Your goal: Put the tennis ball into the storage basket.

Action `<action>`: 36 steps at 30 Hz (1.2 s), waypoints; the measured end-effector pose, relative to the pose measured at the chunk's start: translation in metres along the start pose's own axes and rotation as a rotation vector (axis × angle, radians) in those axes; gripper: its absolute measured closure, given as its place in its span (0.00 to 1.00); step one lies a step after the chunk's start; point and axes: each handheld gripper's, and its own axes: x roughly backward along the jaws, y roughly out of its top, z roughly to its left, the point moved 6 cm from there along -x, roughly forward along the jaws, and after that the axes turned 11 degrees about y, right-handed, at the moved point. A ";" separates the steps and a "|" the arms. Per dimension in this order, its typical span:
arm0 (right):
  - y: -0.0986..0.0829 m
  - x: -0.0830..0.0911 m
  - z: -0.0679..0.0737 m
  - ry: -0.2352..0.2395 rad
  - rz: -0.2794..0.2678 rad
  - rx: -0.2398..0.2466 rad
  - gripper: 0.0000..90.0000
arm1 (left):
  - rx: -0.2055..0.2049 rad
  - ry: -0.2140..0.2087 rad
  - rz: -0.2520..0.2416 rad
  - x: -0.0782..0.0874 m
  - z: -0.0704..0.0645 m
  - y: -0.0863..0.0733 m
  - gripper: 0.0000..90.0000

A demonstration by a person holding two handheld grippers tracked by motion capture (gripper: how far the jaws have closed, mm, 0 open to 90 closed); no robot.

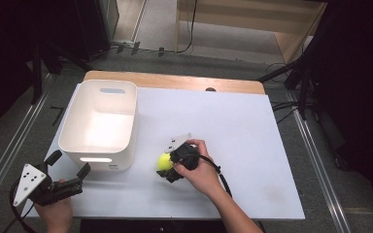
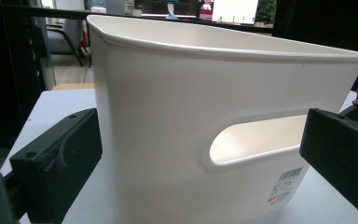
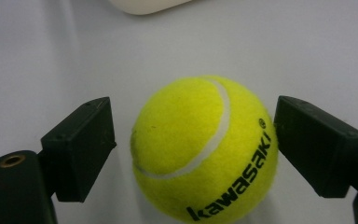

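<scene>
Right gripper (image 3: 193,149) open around the tennis ball (image 3: 205,149), small gaps either side; left gripper (image 2: 205,172) open wide, empty, facing the white bin (image 2: 168,107)

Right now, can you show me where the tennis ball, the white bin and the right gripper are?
tennis ball (image 3: 205,149), right gripper view, on its yellow felt middle.
white bin (image 2: 168,116), left gripper view, on its near wall.
right gripper (image 3: 193,151), right gripper view, midway between its open jaws.
</scene>
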 end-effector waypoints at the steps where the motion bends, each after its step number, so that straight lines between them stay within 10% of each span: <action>1: 0.000 -0.001 0.000 0.003 0.006 -0.001 0.15 | 0.000 0.000 0.000 0.000 0.000 0.000 0.00; 36: 0.000 -0.008 -0.006 -0.061 0.035 0.003 0.26 | 0.001 -0.001 -0.001 0.000 0.000 0.000 0.00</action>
